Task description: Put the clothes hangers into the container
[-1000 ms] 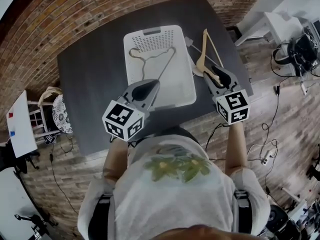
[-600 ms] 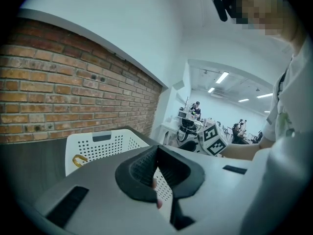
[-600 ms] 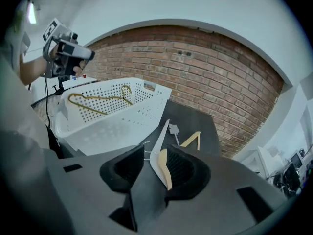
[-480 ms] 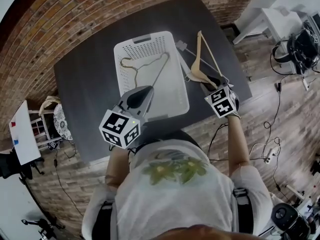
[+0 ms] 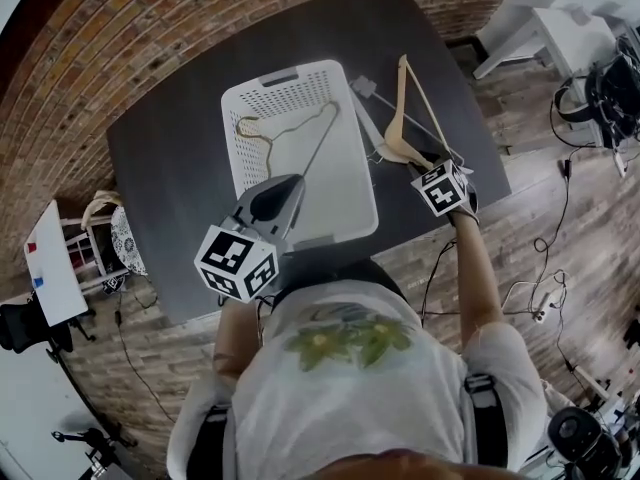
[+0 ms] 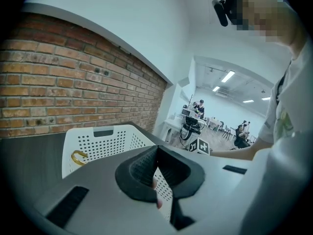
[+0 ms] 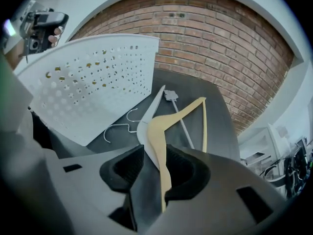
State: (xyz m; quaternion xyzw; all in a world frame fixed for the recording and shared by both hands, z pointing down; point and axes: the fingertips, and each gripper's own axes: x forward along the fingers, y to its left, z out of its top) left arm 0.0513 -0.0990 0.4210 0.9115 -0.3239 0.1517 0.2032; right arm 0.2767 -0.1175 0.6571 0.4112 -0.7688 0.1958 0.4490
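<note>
A white perforated basket [image 5: 245, 163] stands on the dark table [image 5: 170, 168]. Inside it lies a wooden hanger with a gold hook [image 5: 300, 118]. My left gripper [image 5: 285, 183] hovers over the basket's near end, jaws shut and empty [image 6: 156, 153]. To the right of the basket lie a pale wooden hanger [image 5: 405, 108] and a white hanger [image 7: 149, 114]. My right gripper [image 5: 428, 168] is down on them and points steeply down. Its jaws [image 7: 155, 155] have just been opening. The wooden hanger's arm [image 7: 168, 124] and the white one run between them, not pinched.
Thin wire hanger hooks [image 7: 120, 126] lie beside the basket wall [image 7: 98, 77]. The table's right edge is close behind the hangers. White furniture [image 5: 560, 28] and cables stand on the brick floor to the right, and a whiteboard [image 5: 55, 268] to the left.
My right gripper has dropped from above the table down onto the hangers right of the basket and tipped downward. The left gripper has shifted slightly over the basket's near end.
</note>
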